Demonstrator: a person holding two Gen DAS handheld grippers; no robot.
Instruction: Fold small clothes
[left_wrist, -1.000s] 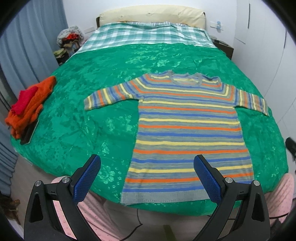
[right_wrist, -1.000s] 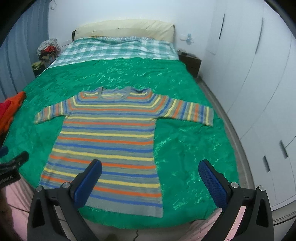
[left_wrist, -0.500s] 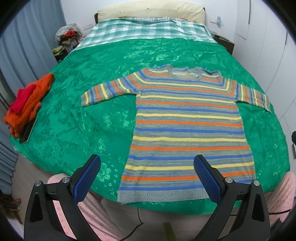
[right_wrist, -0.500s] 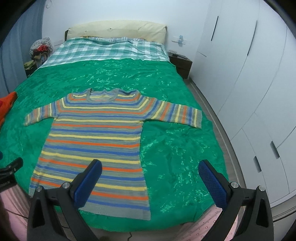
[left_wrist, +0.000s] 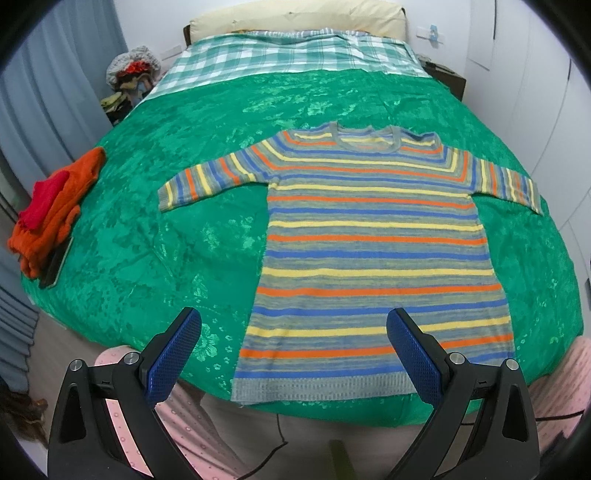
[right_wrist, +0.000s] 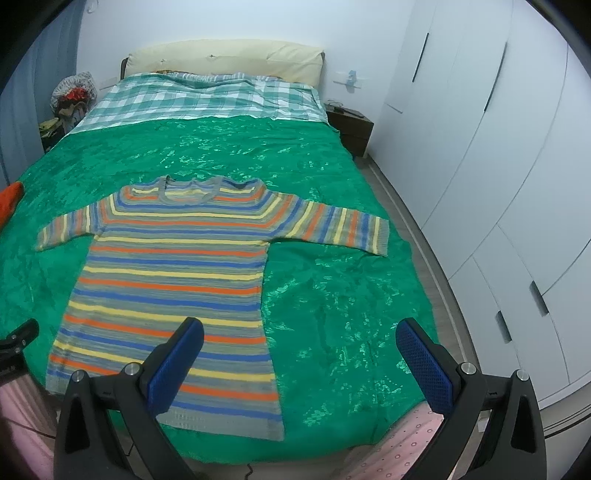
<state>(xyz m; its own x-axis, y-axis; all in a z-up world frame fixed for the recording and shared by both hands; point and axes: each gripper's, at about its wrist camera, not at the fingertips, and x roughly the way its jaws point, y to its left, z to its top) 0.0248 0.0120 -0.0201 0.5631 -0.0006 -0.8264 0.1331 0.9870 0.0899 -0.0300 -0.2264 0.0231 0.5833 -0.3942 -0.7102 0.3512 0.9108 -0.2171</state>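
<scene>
Striped knit sweater (left_wrist: 373, 251) in grey, orange, yellow and blue lies flat on the green patterned bedspread (left_wrist: 177, 236), sleeves spread, nothing folded yet. My left gripper (left_wrist: 293, 354) and right gripper (right_wrist: 299, 365) hang spread wide above the hem, empty; every fold remains.

Both views crept in closer over the bed, so the striped sweater (left_wrist: 373, 251) looms bigger, and the right gripper (right_wrist: 299, 362) drifted toward 3 o'clock.
</scene>
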